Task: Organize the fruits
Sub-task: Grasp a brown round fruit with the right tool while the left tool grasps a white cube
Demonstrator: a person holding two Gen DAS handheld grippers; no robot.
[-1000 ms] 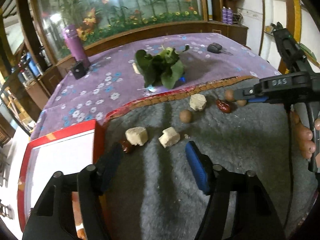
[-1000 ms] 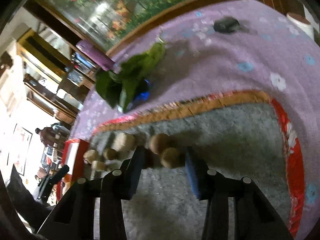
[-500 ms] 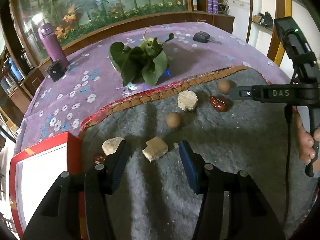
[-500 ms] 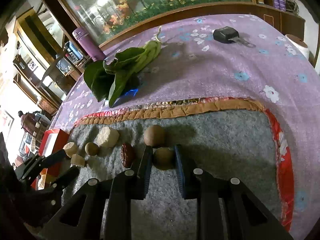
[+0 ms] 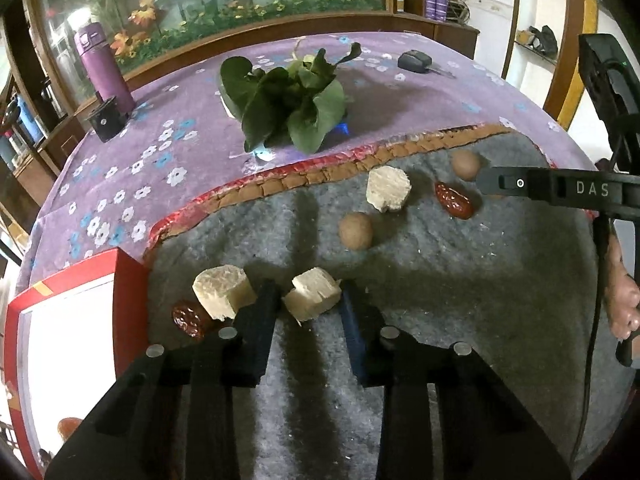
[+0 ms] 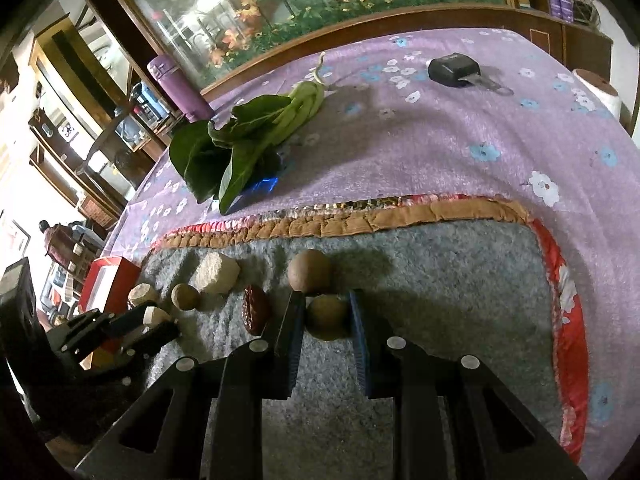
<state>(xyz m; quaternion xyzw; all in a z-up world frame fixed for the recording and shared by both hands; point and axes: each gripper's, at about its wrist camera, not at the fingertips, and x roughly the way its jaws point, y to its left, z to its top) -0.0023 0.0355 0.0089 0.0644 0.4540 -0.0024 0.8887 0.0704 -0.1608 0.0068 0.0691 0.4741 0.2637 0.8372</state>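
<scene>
In the left wrist view my left gripper [image 5: 308, 294] is closing its jaws on a pale fruit chunk [image 5: 312, 294], and both pads touch its sides on the grey mat [image 5: 440, 300]. A second pale chunk [image 5: 222, 296] and a red date [image 5: 188, 320] lie just left of it. In the right wrist view my right gripper [image 6: 326, 308] is shut on a brown round fruit [image 6: 328, 316]. Another round fruit [image 6: 310, 270] sits right behind it, and a date [image 6: 256, 310] lies beside the left finger. The right gripper [image 5: 486, 186] reaches in from the right edge of the left view.
A red box [image 5: 120, 280] with a white inside stands at the mat's left edge. More fruit lies mid-mat: a round one [image 5: 355, 231] and a pale chunk [image 5: 388, 190]. Leafy greens [image 5: 288, 108], a purple bottle [image 5: 106, 68] and a key fob [image 5: 414, 60] lie on the flowered cloth behind.
My left gripper came forward and down over the pale chunk and its jaws narrowed onto it. The right gripper's jaws closed onto the round fruit and the hand rolled level.
</scene>
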